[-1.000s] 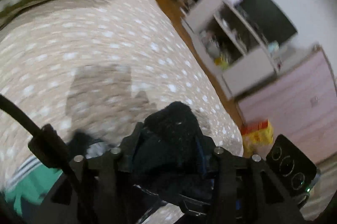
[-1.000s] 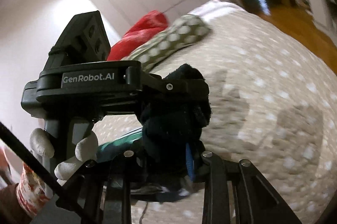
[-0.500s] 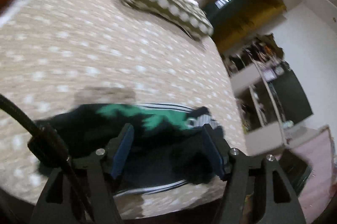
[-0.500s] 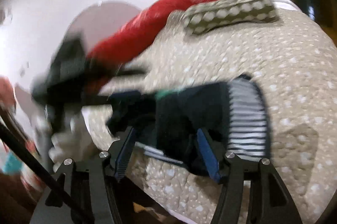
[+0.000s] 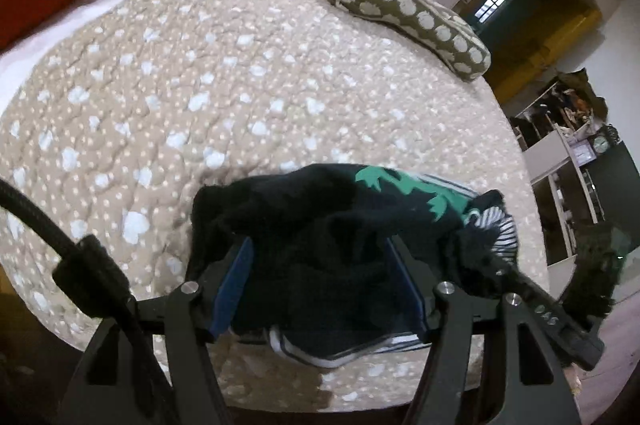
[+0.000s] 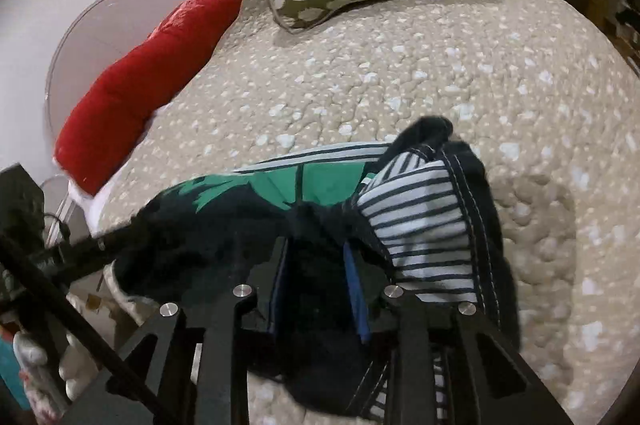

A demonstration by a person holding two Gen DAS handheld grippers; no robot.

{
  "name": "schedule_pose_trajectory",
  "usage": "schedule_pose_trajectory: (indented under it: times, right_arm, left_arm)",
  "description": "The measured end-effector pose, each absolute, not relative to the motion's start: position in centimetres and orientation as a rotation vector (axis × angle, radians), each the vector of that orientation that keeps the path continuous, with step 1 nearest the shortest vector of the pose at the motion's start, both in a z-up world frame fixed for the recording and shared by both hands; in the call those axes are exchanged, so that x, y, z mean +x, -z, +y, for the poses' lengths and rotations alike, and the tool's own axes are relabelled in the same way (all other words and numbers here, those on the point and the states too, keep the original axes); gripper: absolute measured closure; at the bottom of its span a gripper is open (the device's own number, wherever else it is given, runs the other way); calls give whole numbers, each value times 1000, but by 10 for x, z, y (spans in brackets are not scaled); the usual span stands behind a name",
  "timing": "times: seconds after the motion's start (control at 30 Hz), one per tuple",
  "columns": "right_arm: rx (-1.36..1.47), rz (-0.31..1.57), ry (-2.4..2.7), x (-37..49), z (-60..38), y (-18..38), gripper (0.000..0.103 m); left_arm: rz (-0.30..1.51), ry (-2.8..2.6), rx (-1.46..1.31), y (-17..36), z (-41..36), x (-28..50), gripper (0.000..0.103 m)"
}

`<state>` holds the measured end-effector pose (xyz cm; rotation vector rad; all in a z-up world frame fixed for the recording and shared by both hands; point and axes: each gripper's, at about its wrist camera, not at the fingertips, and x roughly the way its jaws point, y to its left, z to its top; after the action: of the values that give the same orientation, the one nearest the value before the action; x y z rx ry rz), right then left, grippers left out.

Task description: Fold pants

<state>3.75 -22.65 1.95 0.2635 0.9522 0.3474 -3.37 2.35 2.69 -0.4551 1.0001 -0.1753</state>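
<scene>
Dark pants (image 5: 320, 225) with green and striped parts lie bunched on the beige dotted bed cover (image 5: 180, 85), near its front edge. Left tool (image 5: 320, 281) stands wide, its jaws just opened further, cloth loose between them. Right tool (image 6: 316, 265) has just narrowed and pinches dark cloth.
</scene>
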Motion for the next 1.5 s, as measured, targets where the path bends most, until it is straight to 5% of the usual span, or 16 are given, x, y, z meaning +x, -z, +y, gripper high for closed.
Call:
schedule_pose_trajectory:
  times: [0.07,0.23,0.5,1.13,1.17,1.27,1.3,1.5]
  right_arm:
    - [254,955,-346,38,-227,-20,72]
    - [267,960,-354,33,-232,-35,69]
    - [191,893,-466,9,-190,-79,33]
    - [-246,994,-502,15,3,-5,21]
    - [-257,979,-488,13,4,-2,22]
    - [-266,938,-442,11,-2,-7,65]
    - [-216,941,-454,13,-10,-11,71]
    - [51,883,-501,12,-66,-51,76]
  left_arm:
    - [990,195,-444,-28,22,-35,27]
    - [961,222,-488,-41,34,-44,27]
    - [854,32,-651,-55,122,-66,27]
    - [865,-40,-794,-20,188,-99,27]
    - [867,-39,-793,-19,187,-99,27]
    - [869,-31,-789,-21,184,-97,27]
    - [869,-29,-788,-21,183,-97,27]
    - [880,-6,-745,-32,163,-91,27]
